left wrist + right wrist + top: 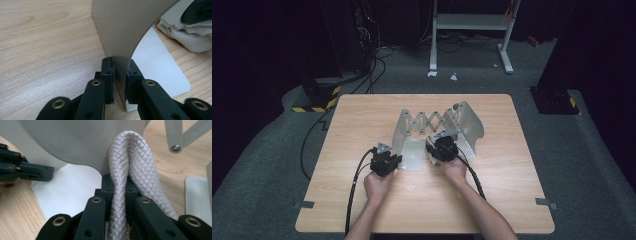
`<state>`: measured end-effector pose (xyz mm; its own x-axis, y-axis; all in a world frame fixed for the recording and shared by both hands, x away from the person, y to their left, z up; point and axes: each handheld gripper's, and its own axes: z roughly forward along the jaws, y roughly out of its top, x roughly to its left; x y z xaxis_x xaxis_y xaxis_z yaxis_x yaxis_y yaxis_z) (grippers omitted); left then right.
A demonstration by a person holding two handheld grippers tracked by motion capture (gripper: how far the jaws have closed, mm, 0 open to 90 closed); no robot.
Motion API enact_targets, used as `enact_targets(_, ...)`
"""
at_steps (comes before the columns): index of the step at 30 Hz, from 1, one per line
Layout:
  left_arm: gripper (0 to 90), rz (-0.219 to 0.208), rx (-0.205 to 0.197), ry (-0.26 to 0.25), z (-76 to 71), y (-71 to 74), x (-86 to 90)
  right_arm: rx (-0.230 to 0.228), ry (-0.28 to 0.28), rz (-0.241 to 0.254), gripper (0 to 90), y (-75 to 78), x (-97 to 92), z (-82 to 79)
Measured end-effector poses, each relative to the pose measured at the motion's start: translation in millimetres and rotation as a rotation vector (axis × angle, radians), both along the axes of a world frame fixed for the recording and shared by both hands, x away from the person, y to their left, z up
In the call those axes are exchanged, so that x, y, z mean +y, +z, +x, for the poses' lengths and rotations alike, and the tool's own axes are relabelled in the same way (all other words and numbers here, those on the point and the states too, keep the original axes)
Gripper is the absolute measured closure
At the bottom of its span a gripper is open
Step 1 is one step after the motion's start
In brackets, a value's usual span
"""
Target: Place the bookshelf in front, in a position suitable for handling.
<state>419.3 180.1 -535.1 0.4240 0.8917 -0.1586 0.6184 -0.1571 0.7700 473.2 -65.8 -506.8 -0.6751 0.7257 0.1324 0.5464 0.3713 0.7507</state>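
Note:
A metal folding rack [435,121], two curved end plates joined by scissor links, stands mid-table. My left gripper [386,159] [120,68] is shut on the lower edge of the rack's left end plate [125,27], whose flat foot [160,62] lies on the wood. My right gripper [443,148] [119,185] is shut on a folded white quilted cloth [130,157], its fold sticking up past the jaws against the plate's curved wall [75,140]. The left gripper view has that cloth [192,37] at its upper right. The left gripper [25,172] reaches in from the left of the right gripper view.
The wooden table [362,200] has bare wood around the rack on all sides. A scissor link with a bolt [175,148] stands just right of the cloth. Cables [357,180] trail from both grippers toward the near edge. On the floor beyond are a white stand [472,30] and dark cabinets.

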Motion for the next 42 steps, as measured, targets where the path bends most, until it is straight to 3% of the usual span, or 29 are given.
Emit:
enact_targets(16, 79.8, -0.001, 0.001, 0.000, 0.0, 0.0, -0.1, -0.100, 0.031, 0.120, 83.5, 54.2, -12.7, -18.0)
enact_targets(28, 79.8, -0.001, 0.000, 0.001, 0.0, 0.0, -0.1, -0.160, 0.063, 0.143, 83.5, 84.0, -15.2, -31.7)
enact_targets(35, 79.8, -0.001, 0.000, 0.002, 0.0, -0.1, -0.2, -0.169, 0.078, 0.130, 83.4, 83.8, -13.8, -36.8)
enact_targets(42, 79.8, -0.001, 0.000, 0.001, 0.0, 0.0, -0.2, -0.147, 0.079, 0.092, 83.4, 64.4, -9.8, -38.7)
